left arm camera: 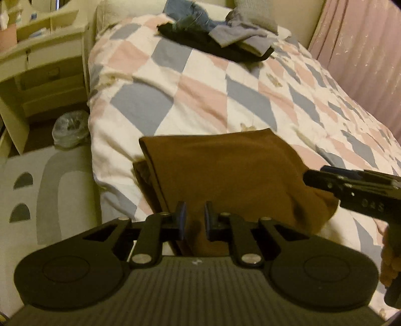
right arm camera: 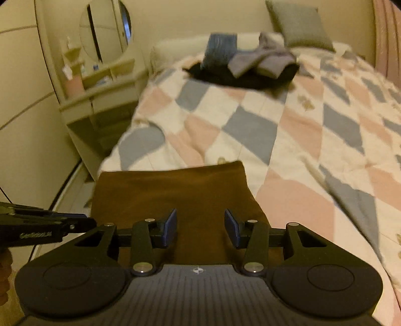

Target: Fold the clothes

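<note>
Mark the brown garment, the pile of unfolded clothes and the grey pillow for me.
brown garment [left arm camera: 225, 175], left wrist view, middle of its flat top.
pile of unfolded clothes [right arm camera: 250, 67], right wrist view, grey piece on top.
grey pillow [right arm camera: 298, 23], right wrist view, its centre.

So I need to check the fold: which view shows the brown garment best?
The left wrist view: the brown garment shows its stacked folded layers along one edge. The right wrist view shows only its flat top, blurred.

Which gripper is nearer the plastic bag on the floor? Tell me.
Left. The left gripper is over the brown cloth on the plastic bag's side; the right gripper is farther over.
</note>
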{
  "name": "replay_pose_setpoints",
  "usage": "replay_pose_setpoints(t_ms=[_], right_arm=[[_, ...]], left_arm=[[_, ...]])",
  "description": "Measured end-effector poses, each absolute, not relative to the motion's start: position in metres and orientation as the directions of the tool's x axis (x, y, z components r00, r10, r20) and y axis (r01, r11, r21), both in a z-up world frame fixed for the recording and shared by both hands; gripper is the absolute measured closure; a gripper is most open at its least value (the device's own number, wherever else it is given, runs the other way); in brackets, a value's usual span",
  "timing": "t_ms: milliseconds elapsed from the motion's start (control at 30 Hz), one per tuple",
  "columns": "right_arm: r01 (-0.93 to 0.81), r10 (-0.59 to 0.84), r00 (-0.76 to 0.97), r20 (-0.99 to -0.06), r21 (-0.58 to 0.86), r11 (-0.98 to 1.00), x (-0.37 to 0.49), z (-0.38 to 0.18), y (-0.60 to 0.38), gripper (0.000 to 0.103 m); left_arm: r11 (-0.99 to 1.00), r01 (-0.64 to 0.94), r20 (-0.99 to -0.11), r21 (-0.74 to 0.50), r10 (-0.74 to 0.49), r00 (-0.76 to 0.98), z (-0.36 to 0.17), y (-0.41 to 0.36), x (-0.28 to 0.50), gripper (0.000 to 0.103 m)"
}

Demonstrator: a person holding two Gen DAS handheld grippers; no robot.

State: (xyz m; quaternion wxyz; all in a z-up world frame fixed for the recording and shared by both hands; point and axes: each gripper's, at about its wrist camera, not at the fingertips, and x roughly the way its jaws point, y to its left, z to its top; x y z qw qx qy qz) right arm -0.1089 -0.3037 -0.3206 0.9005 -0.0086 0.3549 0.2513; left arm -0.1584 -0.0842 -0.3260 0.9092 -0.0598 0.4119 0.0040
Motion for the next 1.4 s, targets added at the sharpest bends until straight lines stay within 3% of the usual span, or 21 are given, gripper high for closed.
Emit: replay_pose_setpoints(t_ms=[100, 233, 267, 433, 567, 767, 833, 933, 1033, 1133, 1400], right_arm=[[-0.451, 0.368, 0.557, -0.745, 0.101, 0.887, -0.106, -0.347, -0.293, 0.054], [-0.419, 0.386, 0.559, -0.734, 0.152, 0.895, -0.102, -0.323, -0.299, 0.053], [-0.406, 0.403, 0.565, -0.720, 0.182, 0.896, -0.105, -0.313, -0.304, 0.053], [-0.345, 0.434, 0.567, -0.700, 0.277, 0.897, -0.131, -0.276, -0.327, 0.038], [-0.314, 0.437, 0.548, -0.714, 0.308, 0.898, -0.148, -0.272, -0.336, 0.038], [-0.309, 0.423, 0.532, -0.734, 0.296, 0.904, -0.164, -0.277, -0.342, 0.038], [-0.343, 0.397, 0.540, -0.742, 0.237, 0.909, -0.171, -0.279, -0.338, 0.038], [-0.473, 0.322, 0.579, -0.749, 0.013, 0.881, -0.187, -0.285, -0.314, 0.038], [-0.657, 0.322, 0.646, -0.692, -0.290, 0.696, -0.222, -0.302, -0.272, 0.038], [-0.738, 0.374, 0.668, -0.644, -0.504, 0.449, -0.254, -0.327, -0.233, 0.040], [-0.612, 0.413, 0.738, -0.533, -0.787, 0.079, -0.275, -0.402, -0.171, 0.043]], left_arm=[[0.998, -0.059, -0.820, -0.033, 0.007, 0.573, -0.343, -0.097, -0.149, 0.088], [0.992, -0.130, -0.866, -0.002, 0.063, 0.495, -0.324, -0.097, -0.141, 0.087], [0.990, -0.144, -0.872, 0.007, 0.077, 0.483, -0.314, -0.097, -0.142, 0.082], [0.989, -0.147, -0.900, 0.016, 0.078, 0.429, -0.279, -0.103, -0.153, 0.068], [0.989, -0.146, -0.908, 0.028, 0.086, 0.411, -0.268, -0.111, -0.162, 0.057], [0.987, -0.159, -0.922, 0.015, 0.075, 0.380, -0.272, -0.114, -0.171, 0.052], [0.984, -0.177, -0.926, -0.013, 0.055, 0.374, -0.276, -0.107, -0.175, 0.050], [0.969, -0.227, -0.931, -0.093, -0.004, 0.365, -0.288, -0.084, -0.183, 0.049], [0.932, -0.296, -0.928, -0.210, -0.095, 0.360, -0.300, -0.054, -0.191, 0.044], [0.865, -0.367, -0.908, -0.343, -0.204, 0.367, -0.311, -0.025, -0.195, 0.042], [0.543, -0.532, -0.760, -0.649, -0.481, 0.437, -0.350, 0.023, -0.188, 0.034]])
